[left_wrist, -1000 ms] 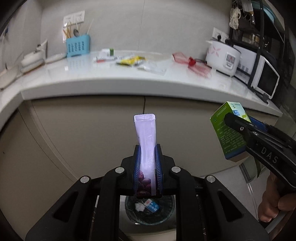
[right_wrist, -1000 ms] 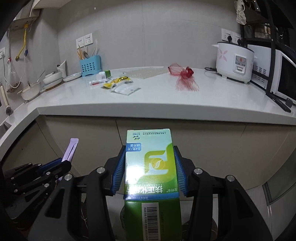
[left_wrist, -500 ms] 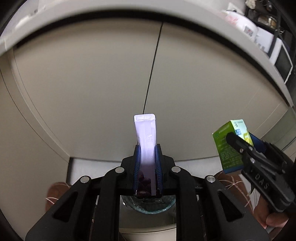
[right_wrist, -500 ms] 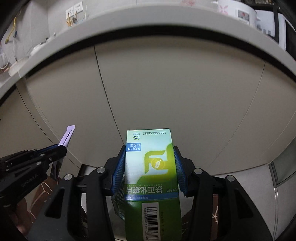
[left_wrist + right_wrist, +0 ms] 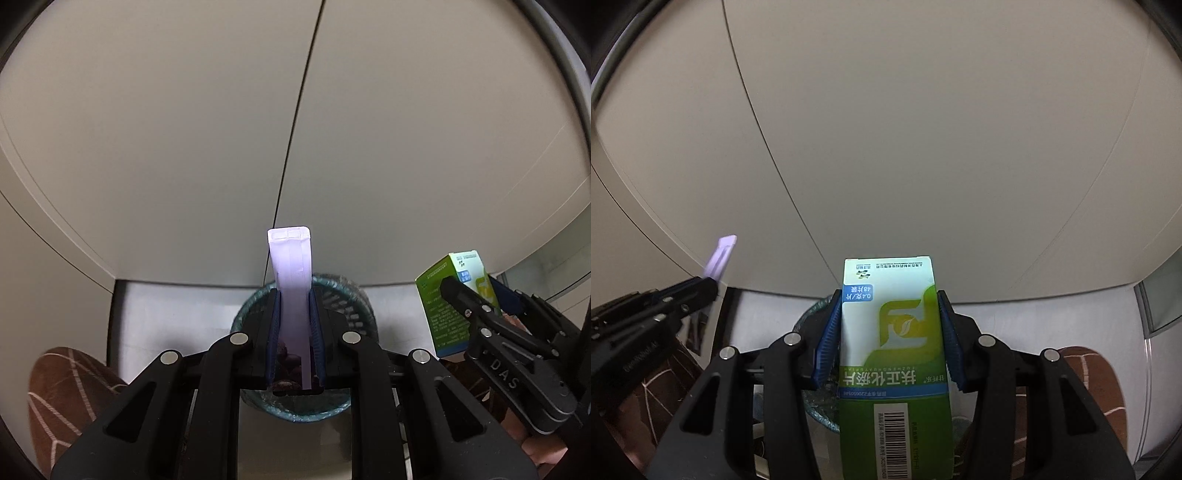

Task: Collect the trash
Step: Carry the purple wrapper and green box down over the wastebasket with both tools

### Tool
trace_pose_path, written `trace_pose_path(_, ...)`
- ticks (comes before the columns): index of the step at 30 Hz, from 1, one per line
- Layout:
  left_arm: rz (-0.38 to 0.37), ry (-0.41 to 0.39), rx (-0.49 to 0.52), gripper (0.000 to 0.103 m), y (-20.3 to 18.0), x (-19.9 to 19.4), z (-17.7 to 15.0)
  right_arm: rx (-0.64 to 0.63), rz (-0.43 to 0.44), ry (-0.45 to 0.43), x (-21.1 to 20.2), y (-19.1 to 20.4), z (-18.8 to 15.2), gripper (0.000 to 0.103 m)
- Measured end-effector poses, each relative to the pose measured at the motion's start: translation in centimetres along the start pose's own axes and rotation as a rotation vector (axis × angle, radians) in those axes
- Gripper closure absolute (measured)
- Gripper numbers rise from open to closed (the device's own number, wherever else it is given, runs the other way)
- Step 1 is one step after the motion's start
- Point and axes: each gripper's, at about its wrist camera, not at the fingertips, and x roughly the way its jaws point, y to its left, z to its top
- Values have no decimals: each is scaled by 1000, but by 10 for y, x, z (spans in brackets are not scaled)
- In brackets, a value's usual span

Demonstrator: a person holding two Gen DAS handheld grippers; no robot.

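Note:
My left gripper [image 5: 293,299] is shut on a pale purple snack packet [image 5: 290,266] that stands up between the pads. Right behind and below it is a round teal-lined trash bin [image 5: 343,299] on the floor. My right gripper [image 5: 888,306] is shut on a green and white medicine box [image 5: 890,325], with the bin's rim [image 5: 809,314] showing under it. The box [image 5: 447,295] and right gripper [image 5: 476,317] show at the right of the left wrist view. The packet [image 5: 720,258] and left gripper [image 5: 701,290] show at the left of the right wrist view.
Beige cabinet doors [image 5: 295,110] fill the view just behind the bin. The floor by the bin is pale [image 5: 166,314]. A brown patterned slipper [image 5: 62,387] is at the lower left, and another one [image 5: 1097,387] shows at the lower right of the right wrist view.
Both grippers have dropped from counter height and tilted down toward the floor. The counter has left view and the bin's rim has come up around the packet.

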Motion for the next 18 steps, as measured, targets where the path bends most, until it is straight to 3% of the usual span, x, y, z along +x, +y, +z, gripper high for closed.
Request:
trace_pose_path(9,-19,164,-7,88,11,79,-11,9,-24,117,60,0,0,57)
trace_pose_path(18,-12,245,35,88,4,117,-24,76,-9,169,75,-16,7,57)
